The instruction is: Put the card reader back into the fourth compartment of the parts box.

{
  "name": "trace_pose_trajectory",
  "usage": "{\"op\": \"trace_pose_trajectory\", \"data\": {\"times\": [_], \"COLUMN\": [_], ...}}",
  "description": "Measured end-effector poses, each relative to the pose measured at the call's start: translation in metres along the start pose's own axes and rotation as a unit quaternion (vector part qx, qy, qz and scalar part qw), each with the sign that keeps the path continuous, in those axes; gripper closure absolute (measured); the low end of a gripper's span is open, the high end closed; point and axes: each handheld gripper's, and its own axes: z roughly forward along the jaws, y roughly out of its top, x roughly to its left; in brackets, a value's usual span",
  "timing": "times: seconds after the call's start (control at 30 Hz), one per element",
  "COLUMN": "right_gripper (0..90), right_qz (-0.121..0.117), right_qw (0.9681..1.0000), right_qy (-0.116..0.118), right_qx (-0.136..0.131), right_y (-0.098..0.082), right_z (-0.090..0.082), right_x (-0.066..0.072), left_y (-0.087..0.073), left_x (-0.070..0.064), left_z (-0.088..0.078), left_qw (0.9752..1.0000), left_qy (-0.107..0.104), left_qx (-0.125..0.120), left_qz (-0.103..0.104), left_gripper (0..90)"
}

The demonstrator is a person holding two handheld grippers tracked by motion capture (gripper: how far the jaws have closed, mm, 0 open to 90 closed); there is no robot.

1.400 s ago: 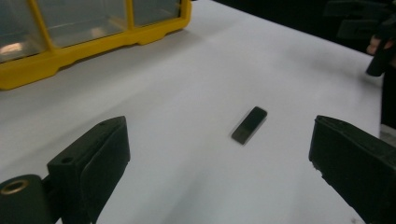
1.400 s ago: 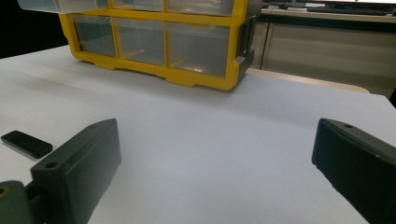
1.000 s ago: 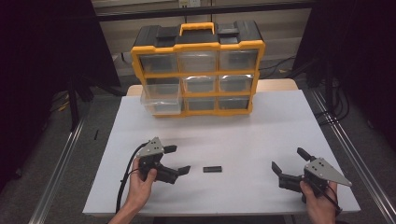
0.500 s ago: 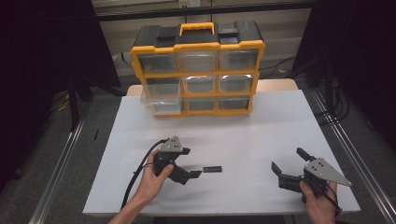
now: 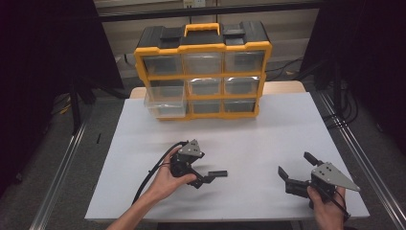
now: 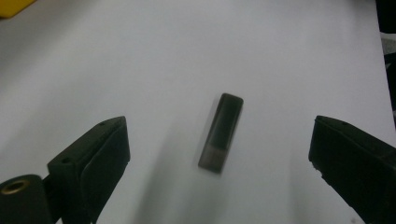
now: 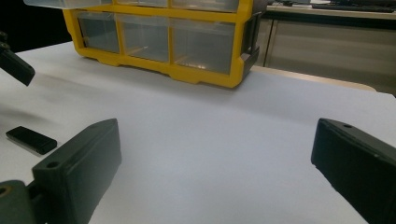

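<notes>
A small black bar [image 5: 218, 173] lies flat on the white table [image 5: 268, 139], left of centre near the front. My left gripper [image 5: 209, 173] is open, held low over the table, with its jaws pointing right and reaching the bar's left end. In the left gripper view the bar [image 6: 220, 133] lies lengthwise in the gap between the two wide-apart jaws, touching neither. My right gripper [image 5: 296, 165] stands open and holds nothing at the front right. In the right gripper view the bar [image 7: 30, 139] sits far left.
A yellow and black drawer organizer [image 5: 203, 72] with clear drawers stands at the back of the table. Its middle-left drawer [image 5: 165, 103] is pulled out a little. From the right gripper view the organizer [image 7: 163, 37] is straight ahead across bare table.
My left gripper has moved right along the table until the black bar came between its jaws. The right gripper has stayed still.
</notes>
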Motion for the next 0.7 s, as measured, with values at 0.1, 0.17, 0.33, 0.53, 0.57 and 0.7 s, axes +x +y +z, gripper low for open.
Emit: {"op": "trace_pose_trajectory", "data": {"times": [0.1,0.17,0.33,0.53,0.57,0.7], "right_gripper": [1.8,1.8,1.8,1.5,1.5,1.5], "right_qz": [-0.001,-0.001,-0.001,0.000,0.001,-0.002], "right_qw": [1.0000,1.0000,1.0000,1.0000,1.0000,1.0000], "right_qy": [0.000,0.001,0.002,0.002,0.002,0.003], "right_qx": [-0.001,-0.002,0.000,0.002,0.003,0.001], "right_y": [0.000,0.000,0.000,0.000,0.000,0.000], "right_z": [0.000,0.000,0.000,0.000,0.000,0.000], "right_x": [0.000,0.000,0.000,0.000,0.000,0.000], "left_y": [0.002,0.004,0.012,0.011,0.010,0.010], "left_x": [0.000,0.001,0.002,0.008,0.009,0.008], "left_z": [0.009,0.013,0.020,0.025,0.027,0.031], "left_qw": [0.9999,0.9997,0.9980,0.9974,0.9971,0.9944], "left_qy": [0.009,0.008,0.011,-0.009,-0.017,-0.026], "left_qx": [0.011,0.020,0.055,0.068,0.070,0.096], "left_qz": [0.006,0.009,0.028,0.023,0.023,0.035], "left_gripper": [6.9,7.5,13.1,28.5,31.9,38.0]}}
